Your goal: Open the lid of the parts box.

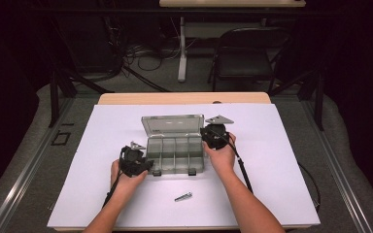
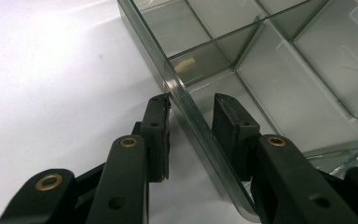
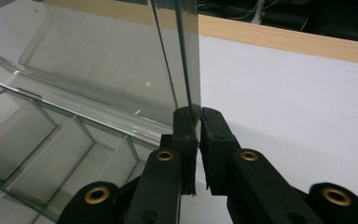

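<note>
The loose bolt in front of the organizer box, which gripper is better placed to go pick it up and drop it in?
Probably the left gripper. Its jaws straddle the box wall, open and easy to withdraw, while the right gripper is pinching the raised lid, likely holding it. The bolt lies between both hands.

counter (image 1: 126, 99): light wood, far edge bare beyond the tongs, white sheet (image 1: 281, 160) over the rest | floor (image 1: 29, 145): grey carpet on both sides | far beyond the tongs: dark folding chair (image 1: 247, 53), white leg (image 1: 182, 48) of a second table (image 1: 233, 3), tangled cables (image 1: 141, 53) | surroundings dark, light on the counter
</note>
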Available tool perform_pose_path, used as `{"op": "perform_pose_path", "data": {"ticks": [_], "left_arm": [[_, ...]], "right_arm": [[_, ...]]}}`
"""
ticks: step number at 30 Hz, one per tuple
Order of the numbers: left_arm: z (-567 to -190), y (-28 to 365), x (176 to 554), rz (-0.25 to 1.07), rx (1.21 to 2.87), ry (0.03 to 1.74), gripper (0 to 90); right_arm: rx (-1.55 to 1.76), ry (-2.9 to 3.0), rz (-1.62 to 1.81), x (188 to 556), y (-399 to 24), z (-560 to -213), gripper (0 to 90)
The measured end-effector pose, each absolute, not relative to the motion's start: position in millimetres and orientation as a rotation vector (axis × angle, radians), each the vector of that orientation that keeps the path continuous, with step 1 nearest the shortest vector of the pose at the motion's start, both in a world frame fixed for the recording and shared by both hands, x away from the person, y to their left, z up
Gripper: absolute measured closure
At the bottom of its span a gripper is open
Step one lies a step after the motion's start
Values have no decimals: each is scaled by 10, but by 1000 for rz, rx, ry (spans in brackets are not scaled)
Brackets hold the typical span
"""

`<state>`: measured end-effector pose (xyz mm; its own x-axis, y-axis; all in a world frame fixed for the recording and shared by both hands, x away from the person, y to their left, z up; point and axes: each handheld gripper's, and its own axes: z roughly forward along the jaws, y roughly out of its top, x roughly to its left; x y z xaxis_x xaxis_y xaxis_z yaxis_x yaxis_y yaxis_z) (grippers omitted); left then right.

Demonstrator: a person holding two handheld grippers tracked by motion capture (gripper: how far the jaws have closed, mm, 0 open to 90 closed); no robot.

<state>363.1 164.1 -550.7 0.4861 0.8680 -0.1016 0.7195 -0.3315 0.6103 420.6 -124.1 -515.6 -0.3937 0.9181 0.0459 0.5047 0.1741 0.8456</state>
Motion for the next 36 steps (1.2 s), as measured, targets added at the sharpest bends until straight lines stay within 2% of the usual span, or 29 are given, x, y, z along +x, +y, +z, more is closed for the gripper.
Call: {"op": "perform_pose_path", "data": {"ticks": [36], "left_arm": [[-5508,1642,3636,321,2132,1309,669]], "right_arm": [[1504,1980,1057,4473,-1183,-5085,878]]}}
